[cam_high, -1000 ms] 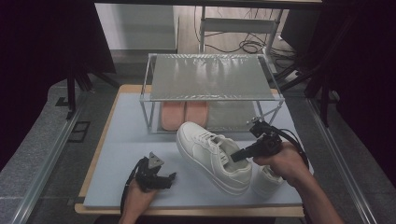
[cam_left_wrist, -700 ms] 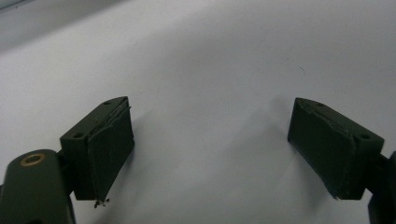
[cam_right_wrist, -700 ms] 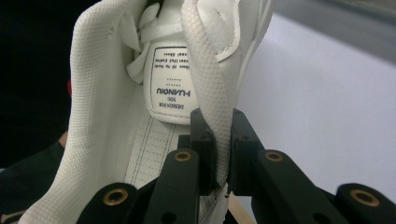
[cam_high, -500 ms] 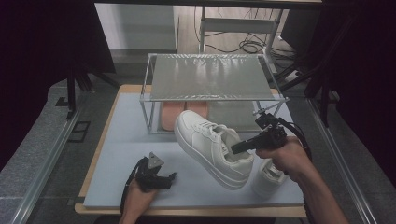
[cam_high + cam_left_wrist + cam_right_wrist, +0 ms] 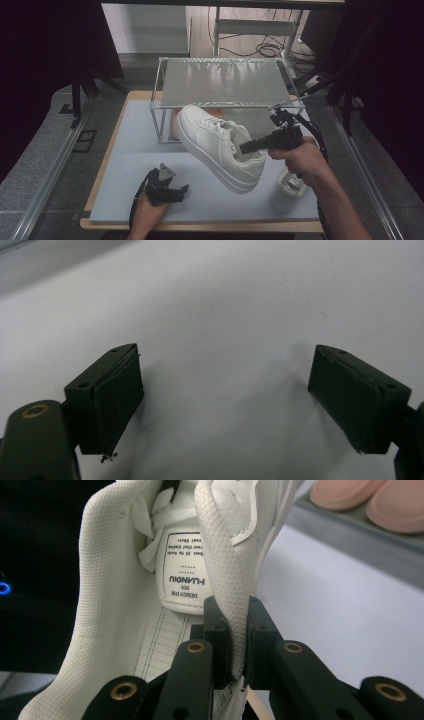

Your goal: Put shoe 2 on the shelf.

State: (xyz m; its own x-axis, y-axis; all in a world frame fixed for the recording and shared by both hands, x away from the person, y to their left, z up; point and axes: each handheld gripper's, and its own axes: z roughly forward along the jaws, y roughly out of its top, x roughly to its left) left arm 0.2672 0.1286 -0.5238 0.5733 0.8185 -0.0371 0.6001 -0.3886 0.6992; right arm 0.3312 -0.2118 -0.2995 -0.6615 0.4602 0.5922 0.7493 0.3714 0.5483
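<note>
Versus a second ago, the white sneaker (image 5: 220, 147) is off the worktop (image 5: 125, 150): earlier it sat flat on the pad near the right front, now it hangs tilted in the air, toe up toward the wire rack (image 5: 225, 82) at the back, heel low over the front-right area. The right gripper (image 5: 250, 146) has risen with it, and the sneaker's toe now overlaps the rack's front edge in the high view. The left gripper (image 5: 182, 190) has not shifted; it sits near the front edge, left of centre. A second white sneaker (image 5: 287, 190) stands on the worktop near the front-right corner, just below the right hand (image 5: 300, 157). The right gripper view adds the grip detail the high view can't resolve: jaws pressed together on the mesh collar edge of the sneaker (image 5: 220, 570), pinching the fabric between the pads, tongue label visible just above; a pink pair of slippers (image 5: 370, 502) lies at the top right on the rack's lower shelf. The left gripper view shows its jaws spread wide with nothing but bare worktop (image 5: 225, 340) between them.
</note>
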